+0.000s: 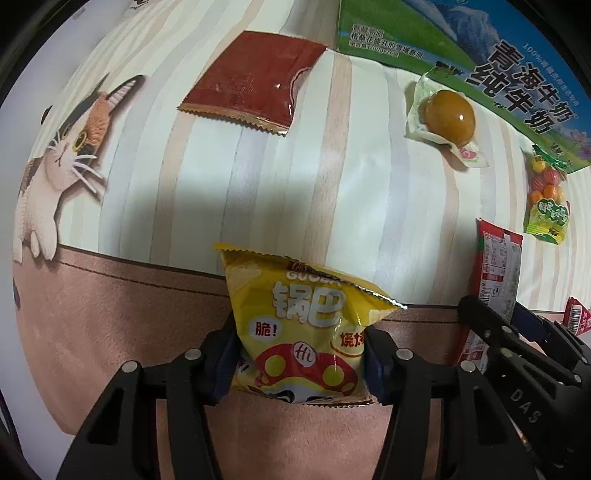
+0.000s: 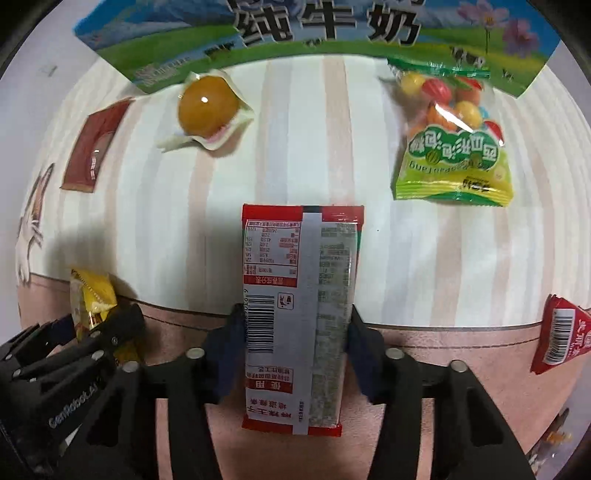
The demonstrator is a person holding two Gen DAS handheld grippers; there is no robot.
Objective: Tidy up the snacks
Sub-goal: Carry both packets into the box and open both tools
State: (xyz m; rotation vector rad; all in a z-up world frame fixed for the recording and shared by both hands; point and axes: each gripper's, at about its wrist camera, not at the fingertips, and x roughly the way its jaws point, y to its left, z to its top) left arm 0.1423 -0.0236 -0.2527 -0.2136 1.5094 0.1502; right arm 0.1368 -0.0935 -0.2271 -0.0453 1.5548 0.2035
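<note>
My left gripper [image 1: 299, 354] is shut on a yellow crisp bag [image 1: 303, 325], held above the table's front edge. My right gripper [image 2: 293, 343] is shut on a red and white snack packet [image 2: 301, 317], its printed back facing me. Each gripper shows in the other's view: the right gripper [image 1: 517, 332] at the left wrist view's right edge, the left gripper [image 2: 74, 350] with the yellow bag [image 2: 92, 299] at the right wrist view's left edge. On the striped cloth lie a dark red sachet [image 1: 255, 85], a wrapped brown egg [image 1: 447, 114] and a green bag of coloured candies [image 2: 450, 147].
A green and blue milk carton box [image 2: 332, 33] stands along the back of the table. A small red packet [image 2: 561, 332] lies at the front right. A cat picture [image 1: 66, 147] is printed on the cloth [image 1: 295, 184] at the left. A pink band [image 1: 110, 314] runs along the front.
</note>
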